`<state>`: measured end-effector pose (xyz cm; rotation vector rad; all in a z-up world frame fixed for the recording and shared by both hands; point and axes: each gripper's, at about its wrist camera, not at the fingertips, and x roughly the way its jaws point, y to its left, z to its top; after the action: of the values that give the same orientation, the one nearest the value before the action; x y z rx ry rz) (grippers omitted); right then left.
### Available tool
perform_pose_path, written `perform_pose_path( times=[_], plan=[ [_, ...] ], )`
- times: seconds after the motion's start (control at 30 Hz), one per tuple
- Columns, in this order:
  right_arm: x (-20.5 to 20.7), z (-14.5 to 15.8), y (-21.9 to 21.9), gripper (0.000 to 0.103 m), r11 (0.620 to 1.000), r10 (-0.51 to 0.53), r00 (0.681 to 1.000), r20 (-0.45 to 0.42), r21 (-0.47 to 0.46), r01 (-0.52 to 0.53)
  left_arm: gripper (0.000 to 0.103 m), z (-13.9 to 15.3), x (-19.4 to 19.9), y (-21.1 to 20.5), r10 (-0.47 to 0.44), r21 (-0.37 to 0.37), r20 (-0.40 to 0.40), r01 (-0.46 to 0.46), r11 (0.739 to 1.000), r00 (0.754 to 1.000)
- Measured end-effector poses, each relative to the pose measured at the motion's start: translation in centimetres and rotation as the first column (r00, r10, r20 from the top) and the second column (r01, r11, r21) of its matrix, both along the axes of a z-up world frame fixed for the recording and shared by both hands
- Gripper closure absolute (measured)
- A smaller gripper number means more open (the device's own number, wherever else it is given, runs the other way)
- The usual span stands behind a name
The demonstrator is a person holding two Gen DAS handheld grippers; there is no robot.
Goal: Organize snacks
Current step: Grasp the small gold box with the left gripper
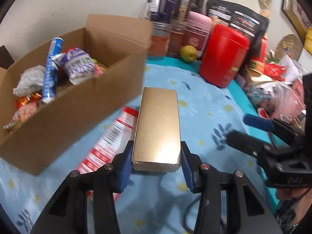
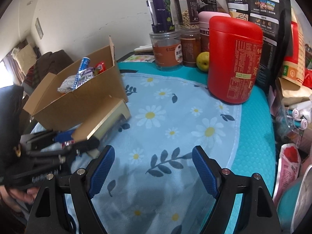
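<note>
My left gripper (image 1: 156, 160) is shut on the near end of a long gold box (image 1: 158, 126), held above the flowered cloth. The gold box also shows in the right wrist view (image 2: 105, 120), beside the cardboard box. An open cardboard box (image 1: 81, 105) at the left holds several snack packs and a blue tube (image 1: 51, 70); it also shows in the right wrist view (image 2: 78, 101). A red and white snack pack (image 1: 109, 142) lies on the cloth under the gold box. My right gripper (image 2: 153, 168) is open and empty over the cloth, and shows at the right of the left wrist view (image 1: 247, 130).
A red canister (image 2: 234, 58), a green fruit (image 2: 202, 61), several jars (image 2: 167, 48) and dark bags (image 2: 259, 9) stand along the back. More packets pile up at the right edge (image 2: 288, 163). The flowered cloth (image 2: 175, 117) covers the table middle.
</note>
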<state>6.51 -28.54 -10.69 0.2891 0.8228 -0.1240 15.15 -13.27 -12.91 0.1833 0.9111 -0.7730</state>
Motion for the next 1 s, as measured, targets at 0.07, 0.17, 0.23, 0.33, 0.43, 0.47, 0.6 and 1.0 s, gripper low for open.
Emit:
perform_pose_path(
  times=[0.07,0.17,0.23,0.33,0.43,0.47,0.6,1.0],
  plan=[
    [-0.1,0.2,0.1,0.021,1.000,0.000,1.000,0.002,-0.004,0.000,0.058,-0.1,-0.9,-0.1,-0.017,-0.005,-0.018,0.017,1.000,1.000],
    [-0.2,0.6,0.2,0.021,1.000,0.003,1.000,0.004,-0.010,-0.003,0.058,-0.3,-2.1,0.0,-0.023,-0.018,-0.064,0.022,1.000,0.998],
    [-0.2,0.7,0.3,0.021,1.000,0.003,1.000,0.004,-0.014,-0.003,0.058,-0.5,-3.1,0.0,-0.033,-0.022,-0.081,0.032,0.999,0.996],
    [-0.3,0.8,0.4,0.021,1.000,0.003,1.000,-0.001,-0.017,-0.003,0.057,-0.5,-4.2,0.2,-0.030,-0.003,-0.060,0.029,1.000,0.998],
    [-0.4,0.8,0.7,0.021,1.000,0.006,1.000,-0.005,-0.013,-0.006,0.057,-0.3,-4.1,0.7,-0.002,0.040,-0.061,0.005,0.999,0.998],
    [-0.3,0.9,0.8,0.021,1.000,0.007,1.000,-0.007,-0.008,-0.007,0.057,-0.2,-4.0,1.1,0.008,0.049,-0.070,-0.005,0.999,0.997],
    [0.1,0.9,1.5,0.020,1.000,0.026,1.000,-0.015,0.011,-0.025,0.057,0.4,-3.6,3.0,0.047,0.061,-0.089,-0.041,0.997,0.995],
    [1.6,0.6,4.3,0.021,0.995,0.100,0.994,-0.039,0.011,-0.100,0.055,-1.5,-2.6,3.9,0.032,0.043,-0.150,-0.026,0.999,0.988]
  ],
)
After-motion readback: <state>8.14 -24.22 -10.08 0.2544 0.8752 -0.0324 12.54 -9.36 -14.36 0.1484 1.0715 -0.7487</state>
